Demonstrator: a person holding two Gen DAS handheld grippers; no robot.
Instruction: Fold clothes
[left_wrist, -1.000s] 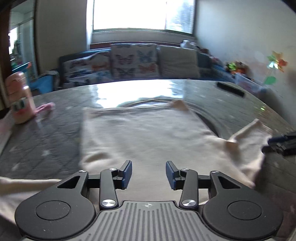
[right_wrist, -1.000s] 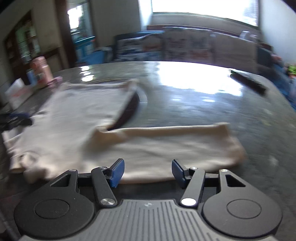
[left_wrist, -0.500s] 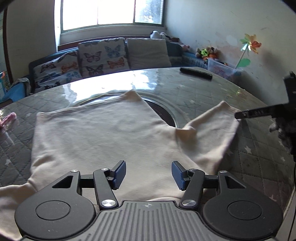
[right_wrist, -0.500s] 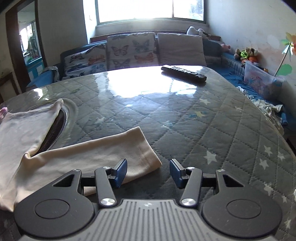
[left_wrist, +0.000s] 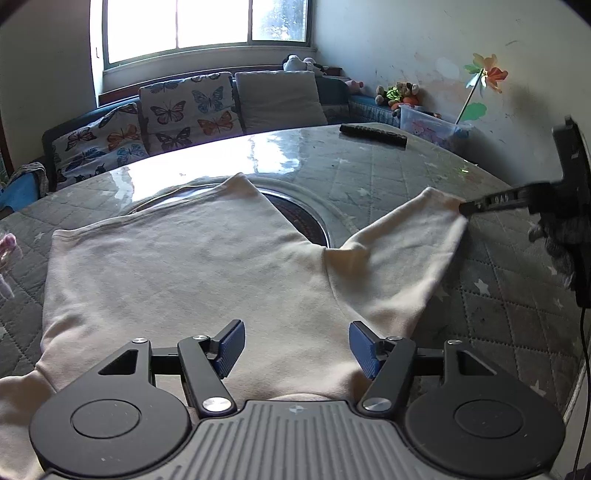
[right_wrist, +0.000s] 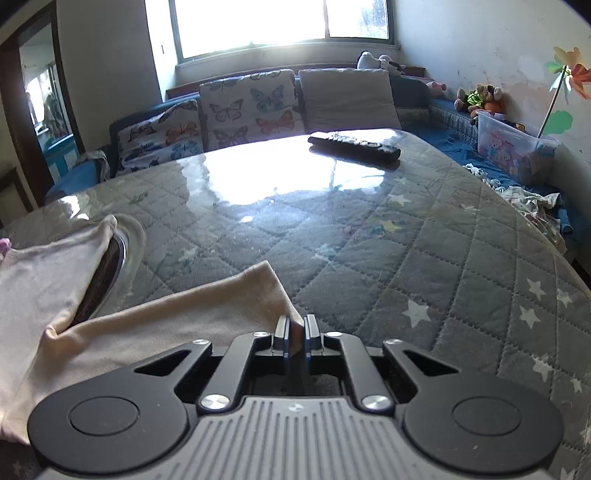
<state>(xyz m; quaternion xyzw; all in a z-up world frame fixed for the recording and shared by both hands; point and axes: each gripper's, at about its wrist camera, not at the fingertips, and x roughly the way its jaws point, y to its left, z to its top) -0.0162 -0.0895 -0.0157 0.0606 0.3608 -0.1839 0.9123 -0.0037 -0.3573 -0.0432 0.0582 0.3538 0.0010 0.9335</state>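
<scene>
A cream long-sleeved top (left_wrist: 177, 269) lies spread flat on the quilted grey table (left_wrist: 388, 173). My left gripper (left_wrist: 295, 345) hovers open over its near edge, blue pads apart, nothing between them. One sleeve (left_wrist: 402, 251) stretches to the right; my right gripper (left_wrist: 469, 207) reaches its cuff from the right. In the right wrist view my right gripper (right_wrist: 295, 334) is shut on the corner of that sleeve cuff (right_wrist: 269, 291), with the sleeve (right_wrist: 155, 325) trailing left toward the top's body (right_wrist: 40, 273).
A black remote control (right_wrist: 354, 146) lies at the table's far side. A round dark inset (left_wrist: 303, 221) sits in the table middle, partly under the top. A sofa with butterfly cushions (left_wrist: 188, 107) stands behind. The table edge (right_wrist: 554, 251) falls off on the right.
My right gripper has closed on the sleeve cuff; half a second ago it stood open just before it. The left gripper has stayed open over the top's near edge.
</scene>
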